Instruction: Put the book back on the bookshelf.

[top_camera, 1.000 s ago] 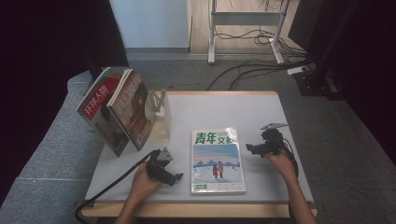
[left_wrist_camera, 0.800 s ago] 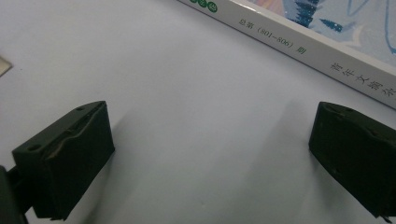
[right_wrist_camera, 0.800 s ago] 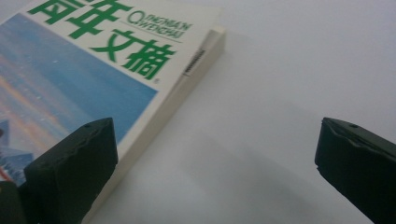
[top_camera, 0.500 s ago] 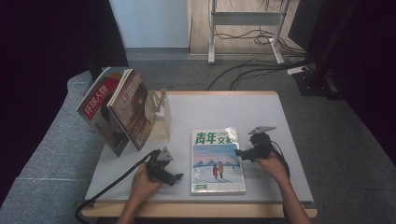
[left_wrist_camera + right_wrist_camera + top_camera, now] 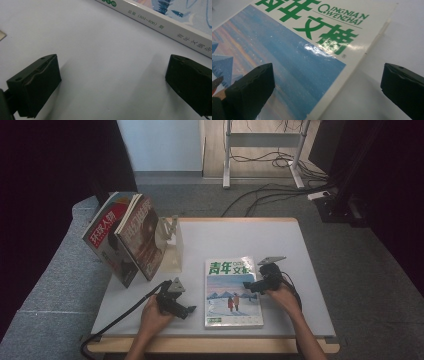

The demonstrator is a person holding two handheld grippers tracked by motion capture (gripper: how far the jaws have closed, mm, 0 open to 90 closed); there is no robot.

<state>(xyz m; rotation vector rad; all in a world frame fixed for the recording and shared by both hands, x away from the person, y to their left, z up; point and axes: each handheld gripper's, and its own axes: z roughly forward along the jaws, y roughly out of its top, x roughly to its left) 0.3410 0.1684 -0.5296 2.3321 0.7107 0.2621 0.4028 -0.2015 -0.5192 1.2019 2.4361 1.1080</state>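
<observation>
- My right gripper (image 5: 254, 286) has its jaws spread wide, straddling the magazine's (image 5: 232, 292) right edge.
- My left gripper (image 5: 186, 310) jaws gape empty; the magazine's spine lies just beyond them.
- Under both, a white desk (image 5: 240, 235); grey carpet (image 5: 360, 255) beyond.
</observation>
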